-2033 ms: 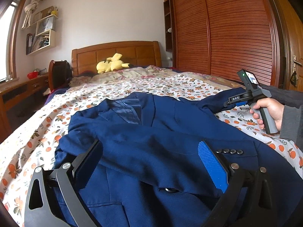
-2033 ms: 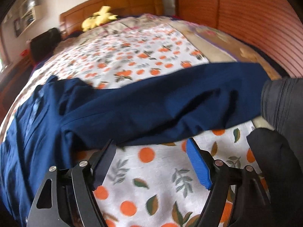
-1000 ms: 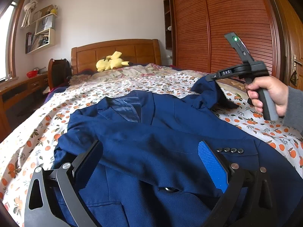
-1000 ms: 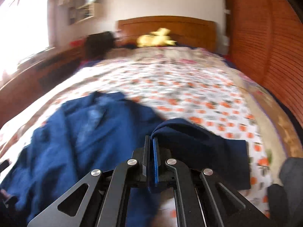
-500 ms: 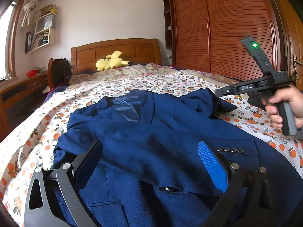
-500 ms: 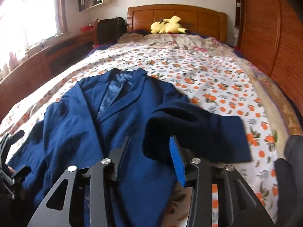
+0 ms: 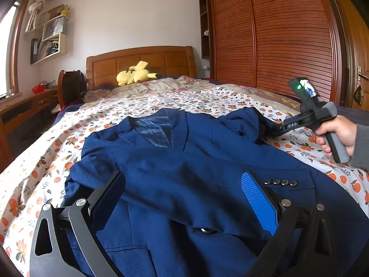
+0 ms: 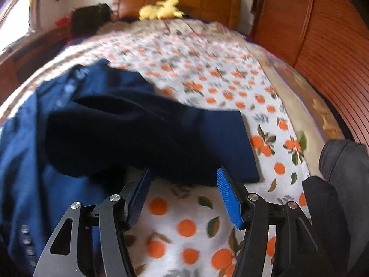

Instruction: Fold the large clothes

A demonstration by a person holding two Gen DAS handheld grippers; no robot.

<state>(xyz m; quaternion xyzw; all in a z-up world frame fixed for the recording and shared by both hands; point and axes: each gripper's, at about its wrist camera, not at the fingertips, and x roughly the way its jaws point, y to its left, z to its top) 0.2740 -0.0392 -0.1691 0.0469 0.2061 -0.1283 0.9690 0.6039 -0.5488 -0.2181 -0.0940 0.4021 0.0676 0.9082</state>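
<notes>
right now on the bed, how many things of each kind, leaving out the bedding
navy blazer: 1
yellow plush toy: 1
tongs: 2, left and right, the right opening with nothing between its pads
total: 4

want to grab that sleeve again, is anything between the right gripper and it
Nothing visible. The right gripper, its jaws opening with nothing between them, sits over bare bedsheet, and the sleeve lies just beyond its fingertips.
</notes>
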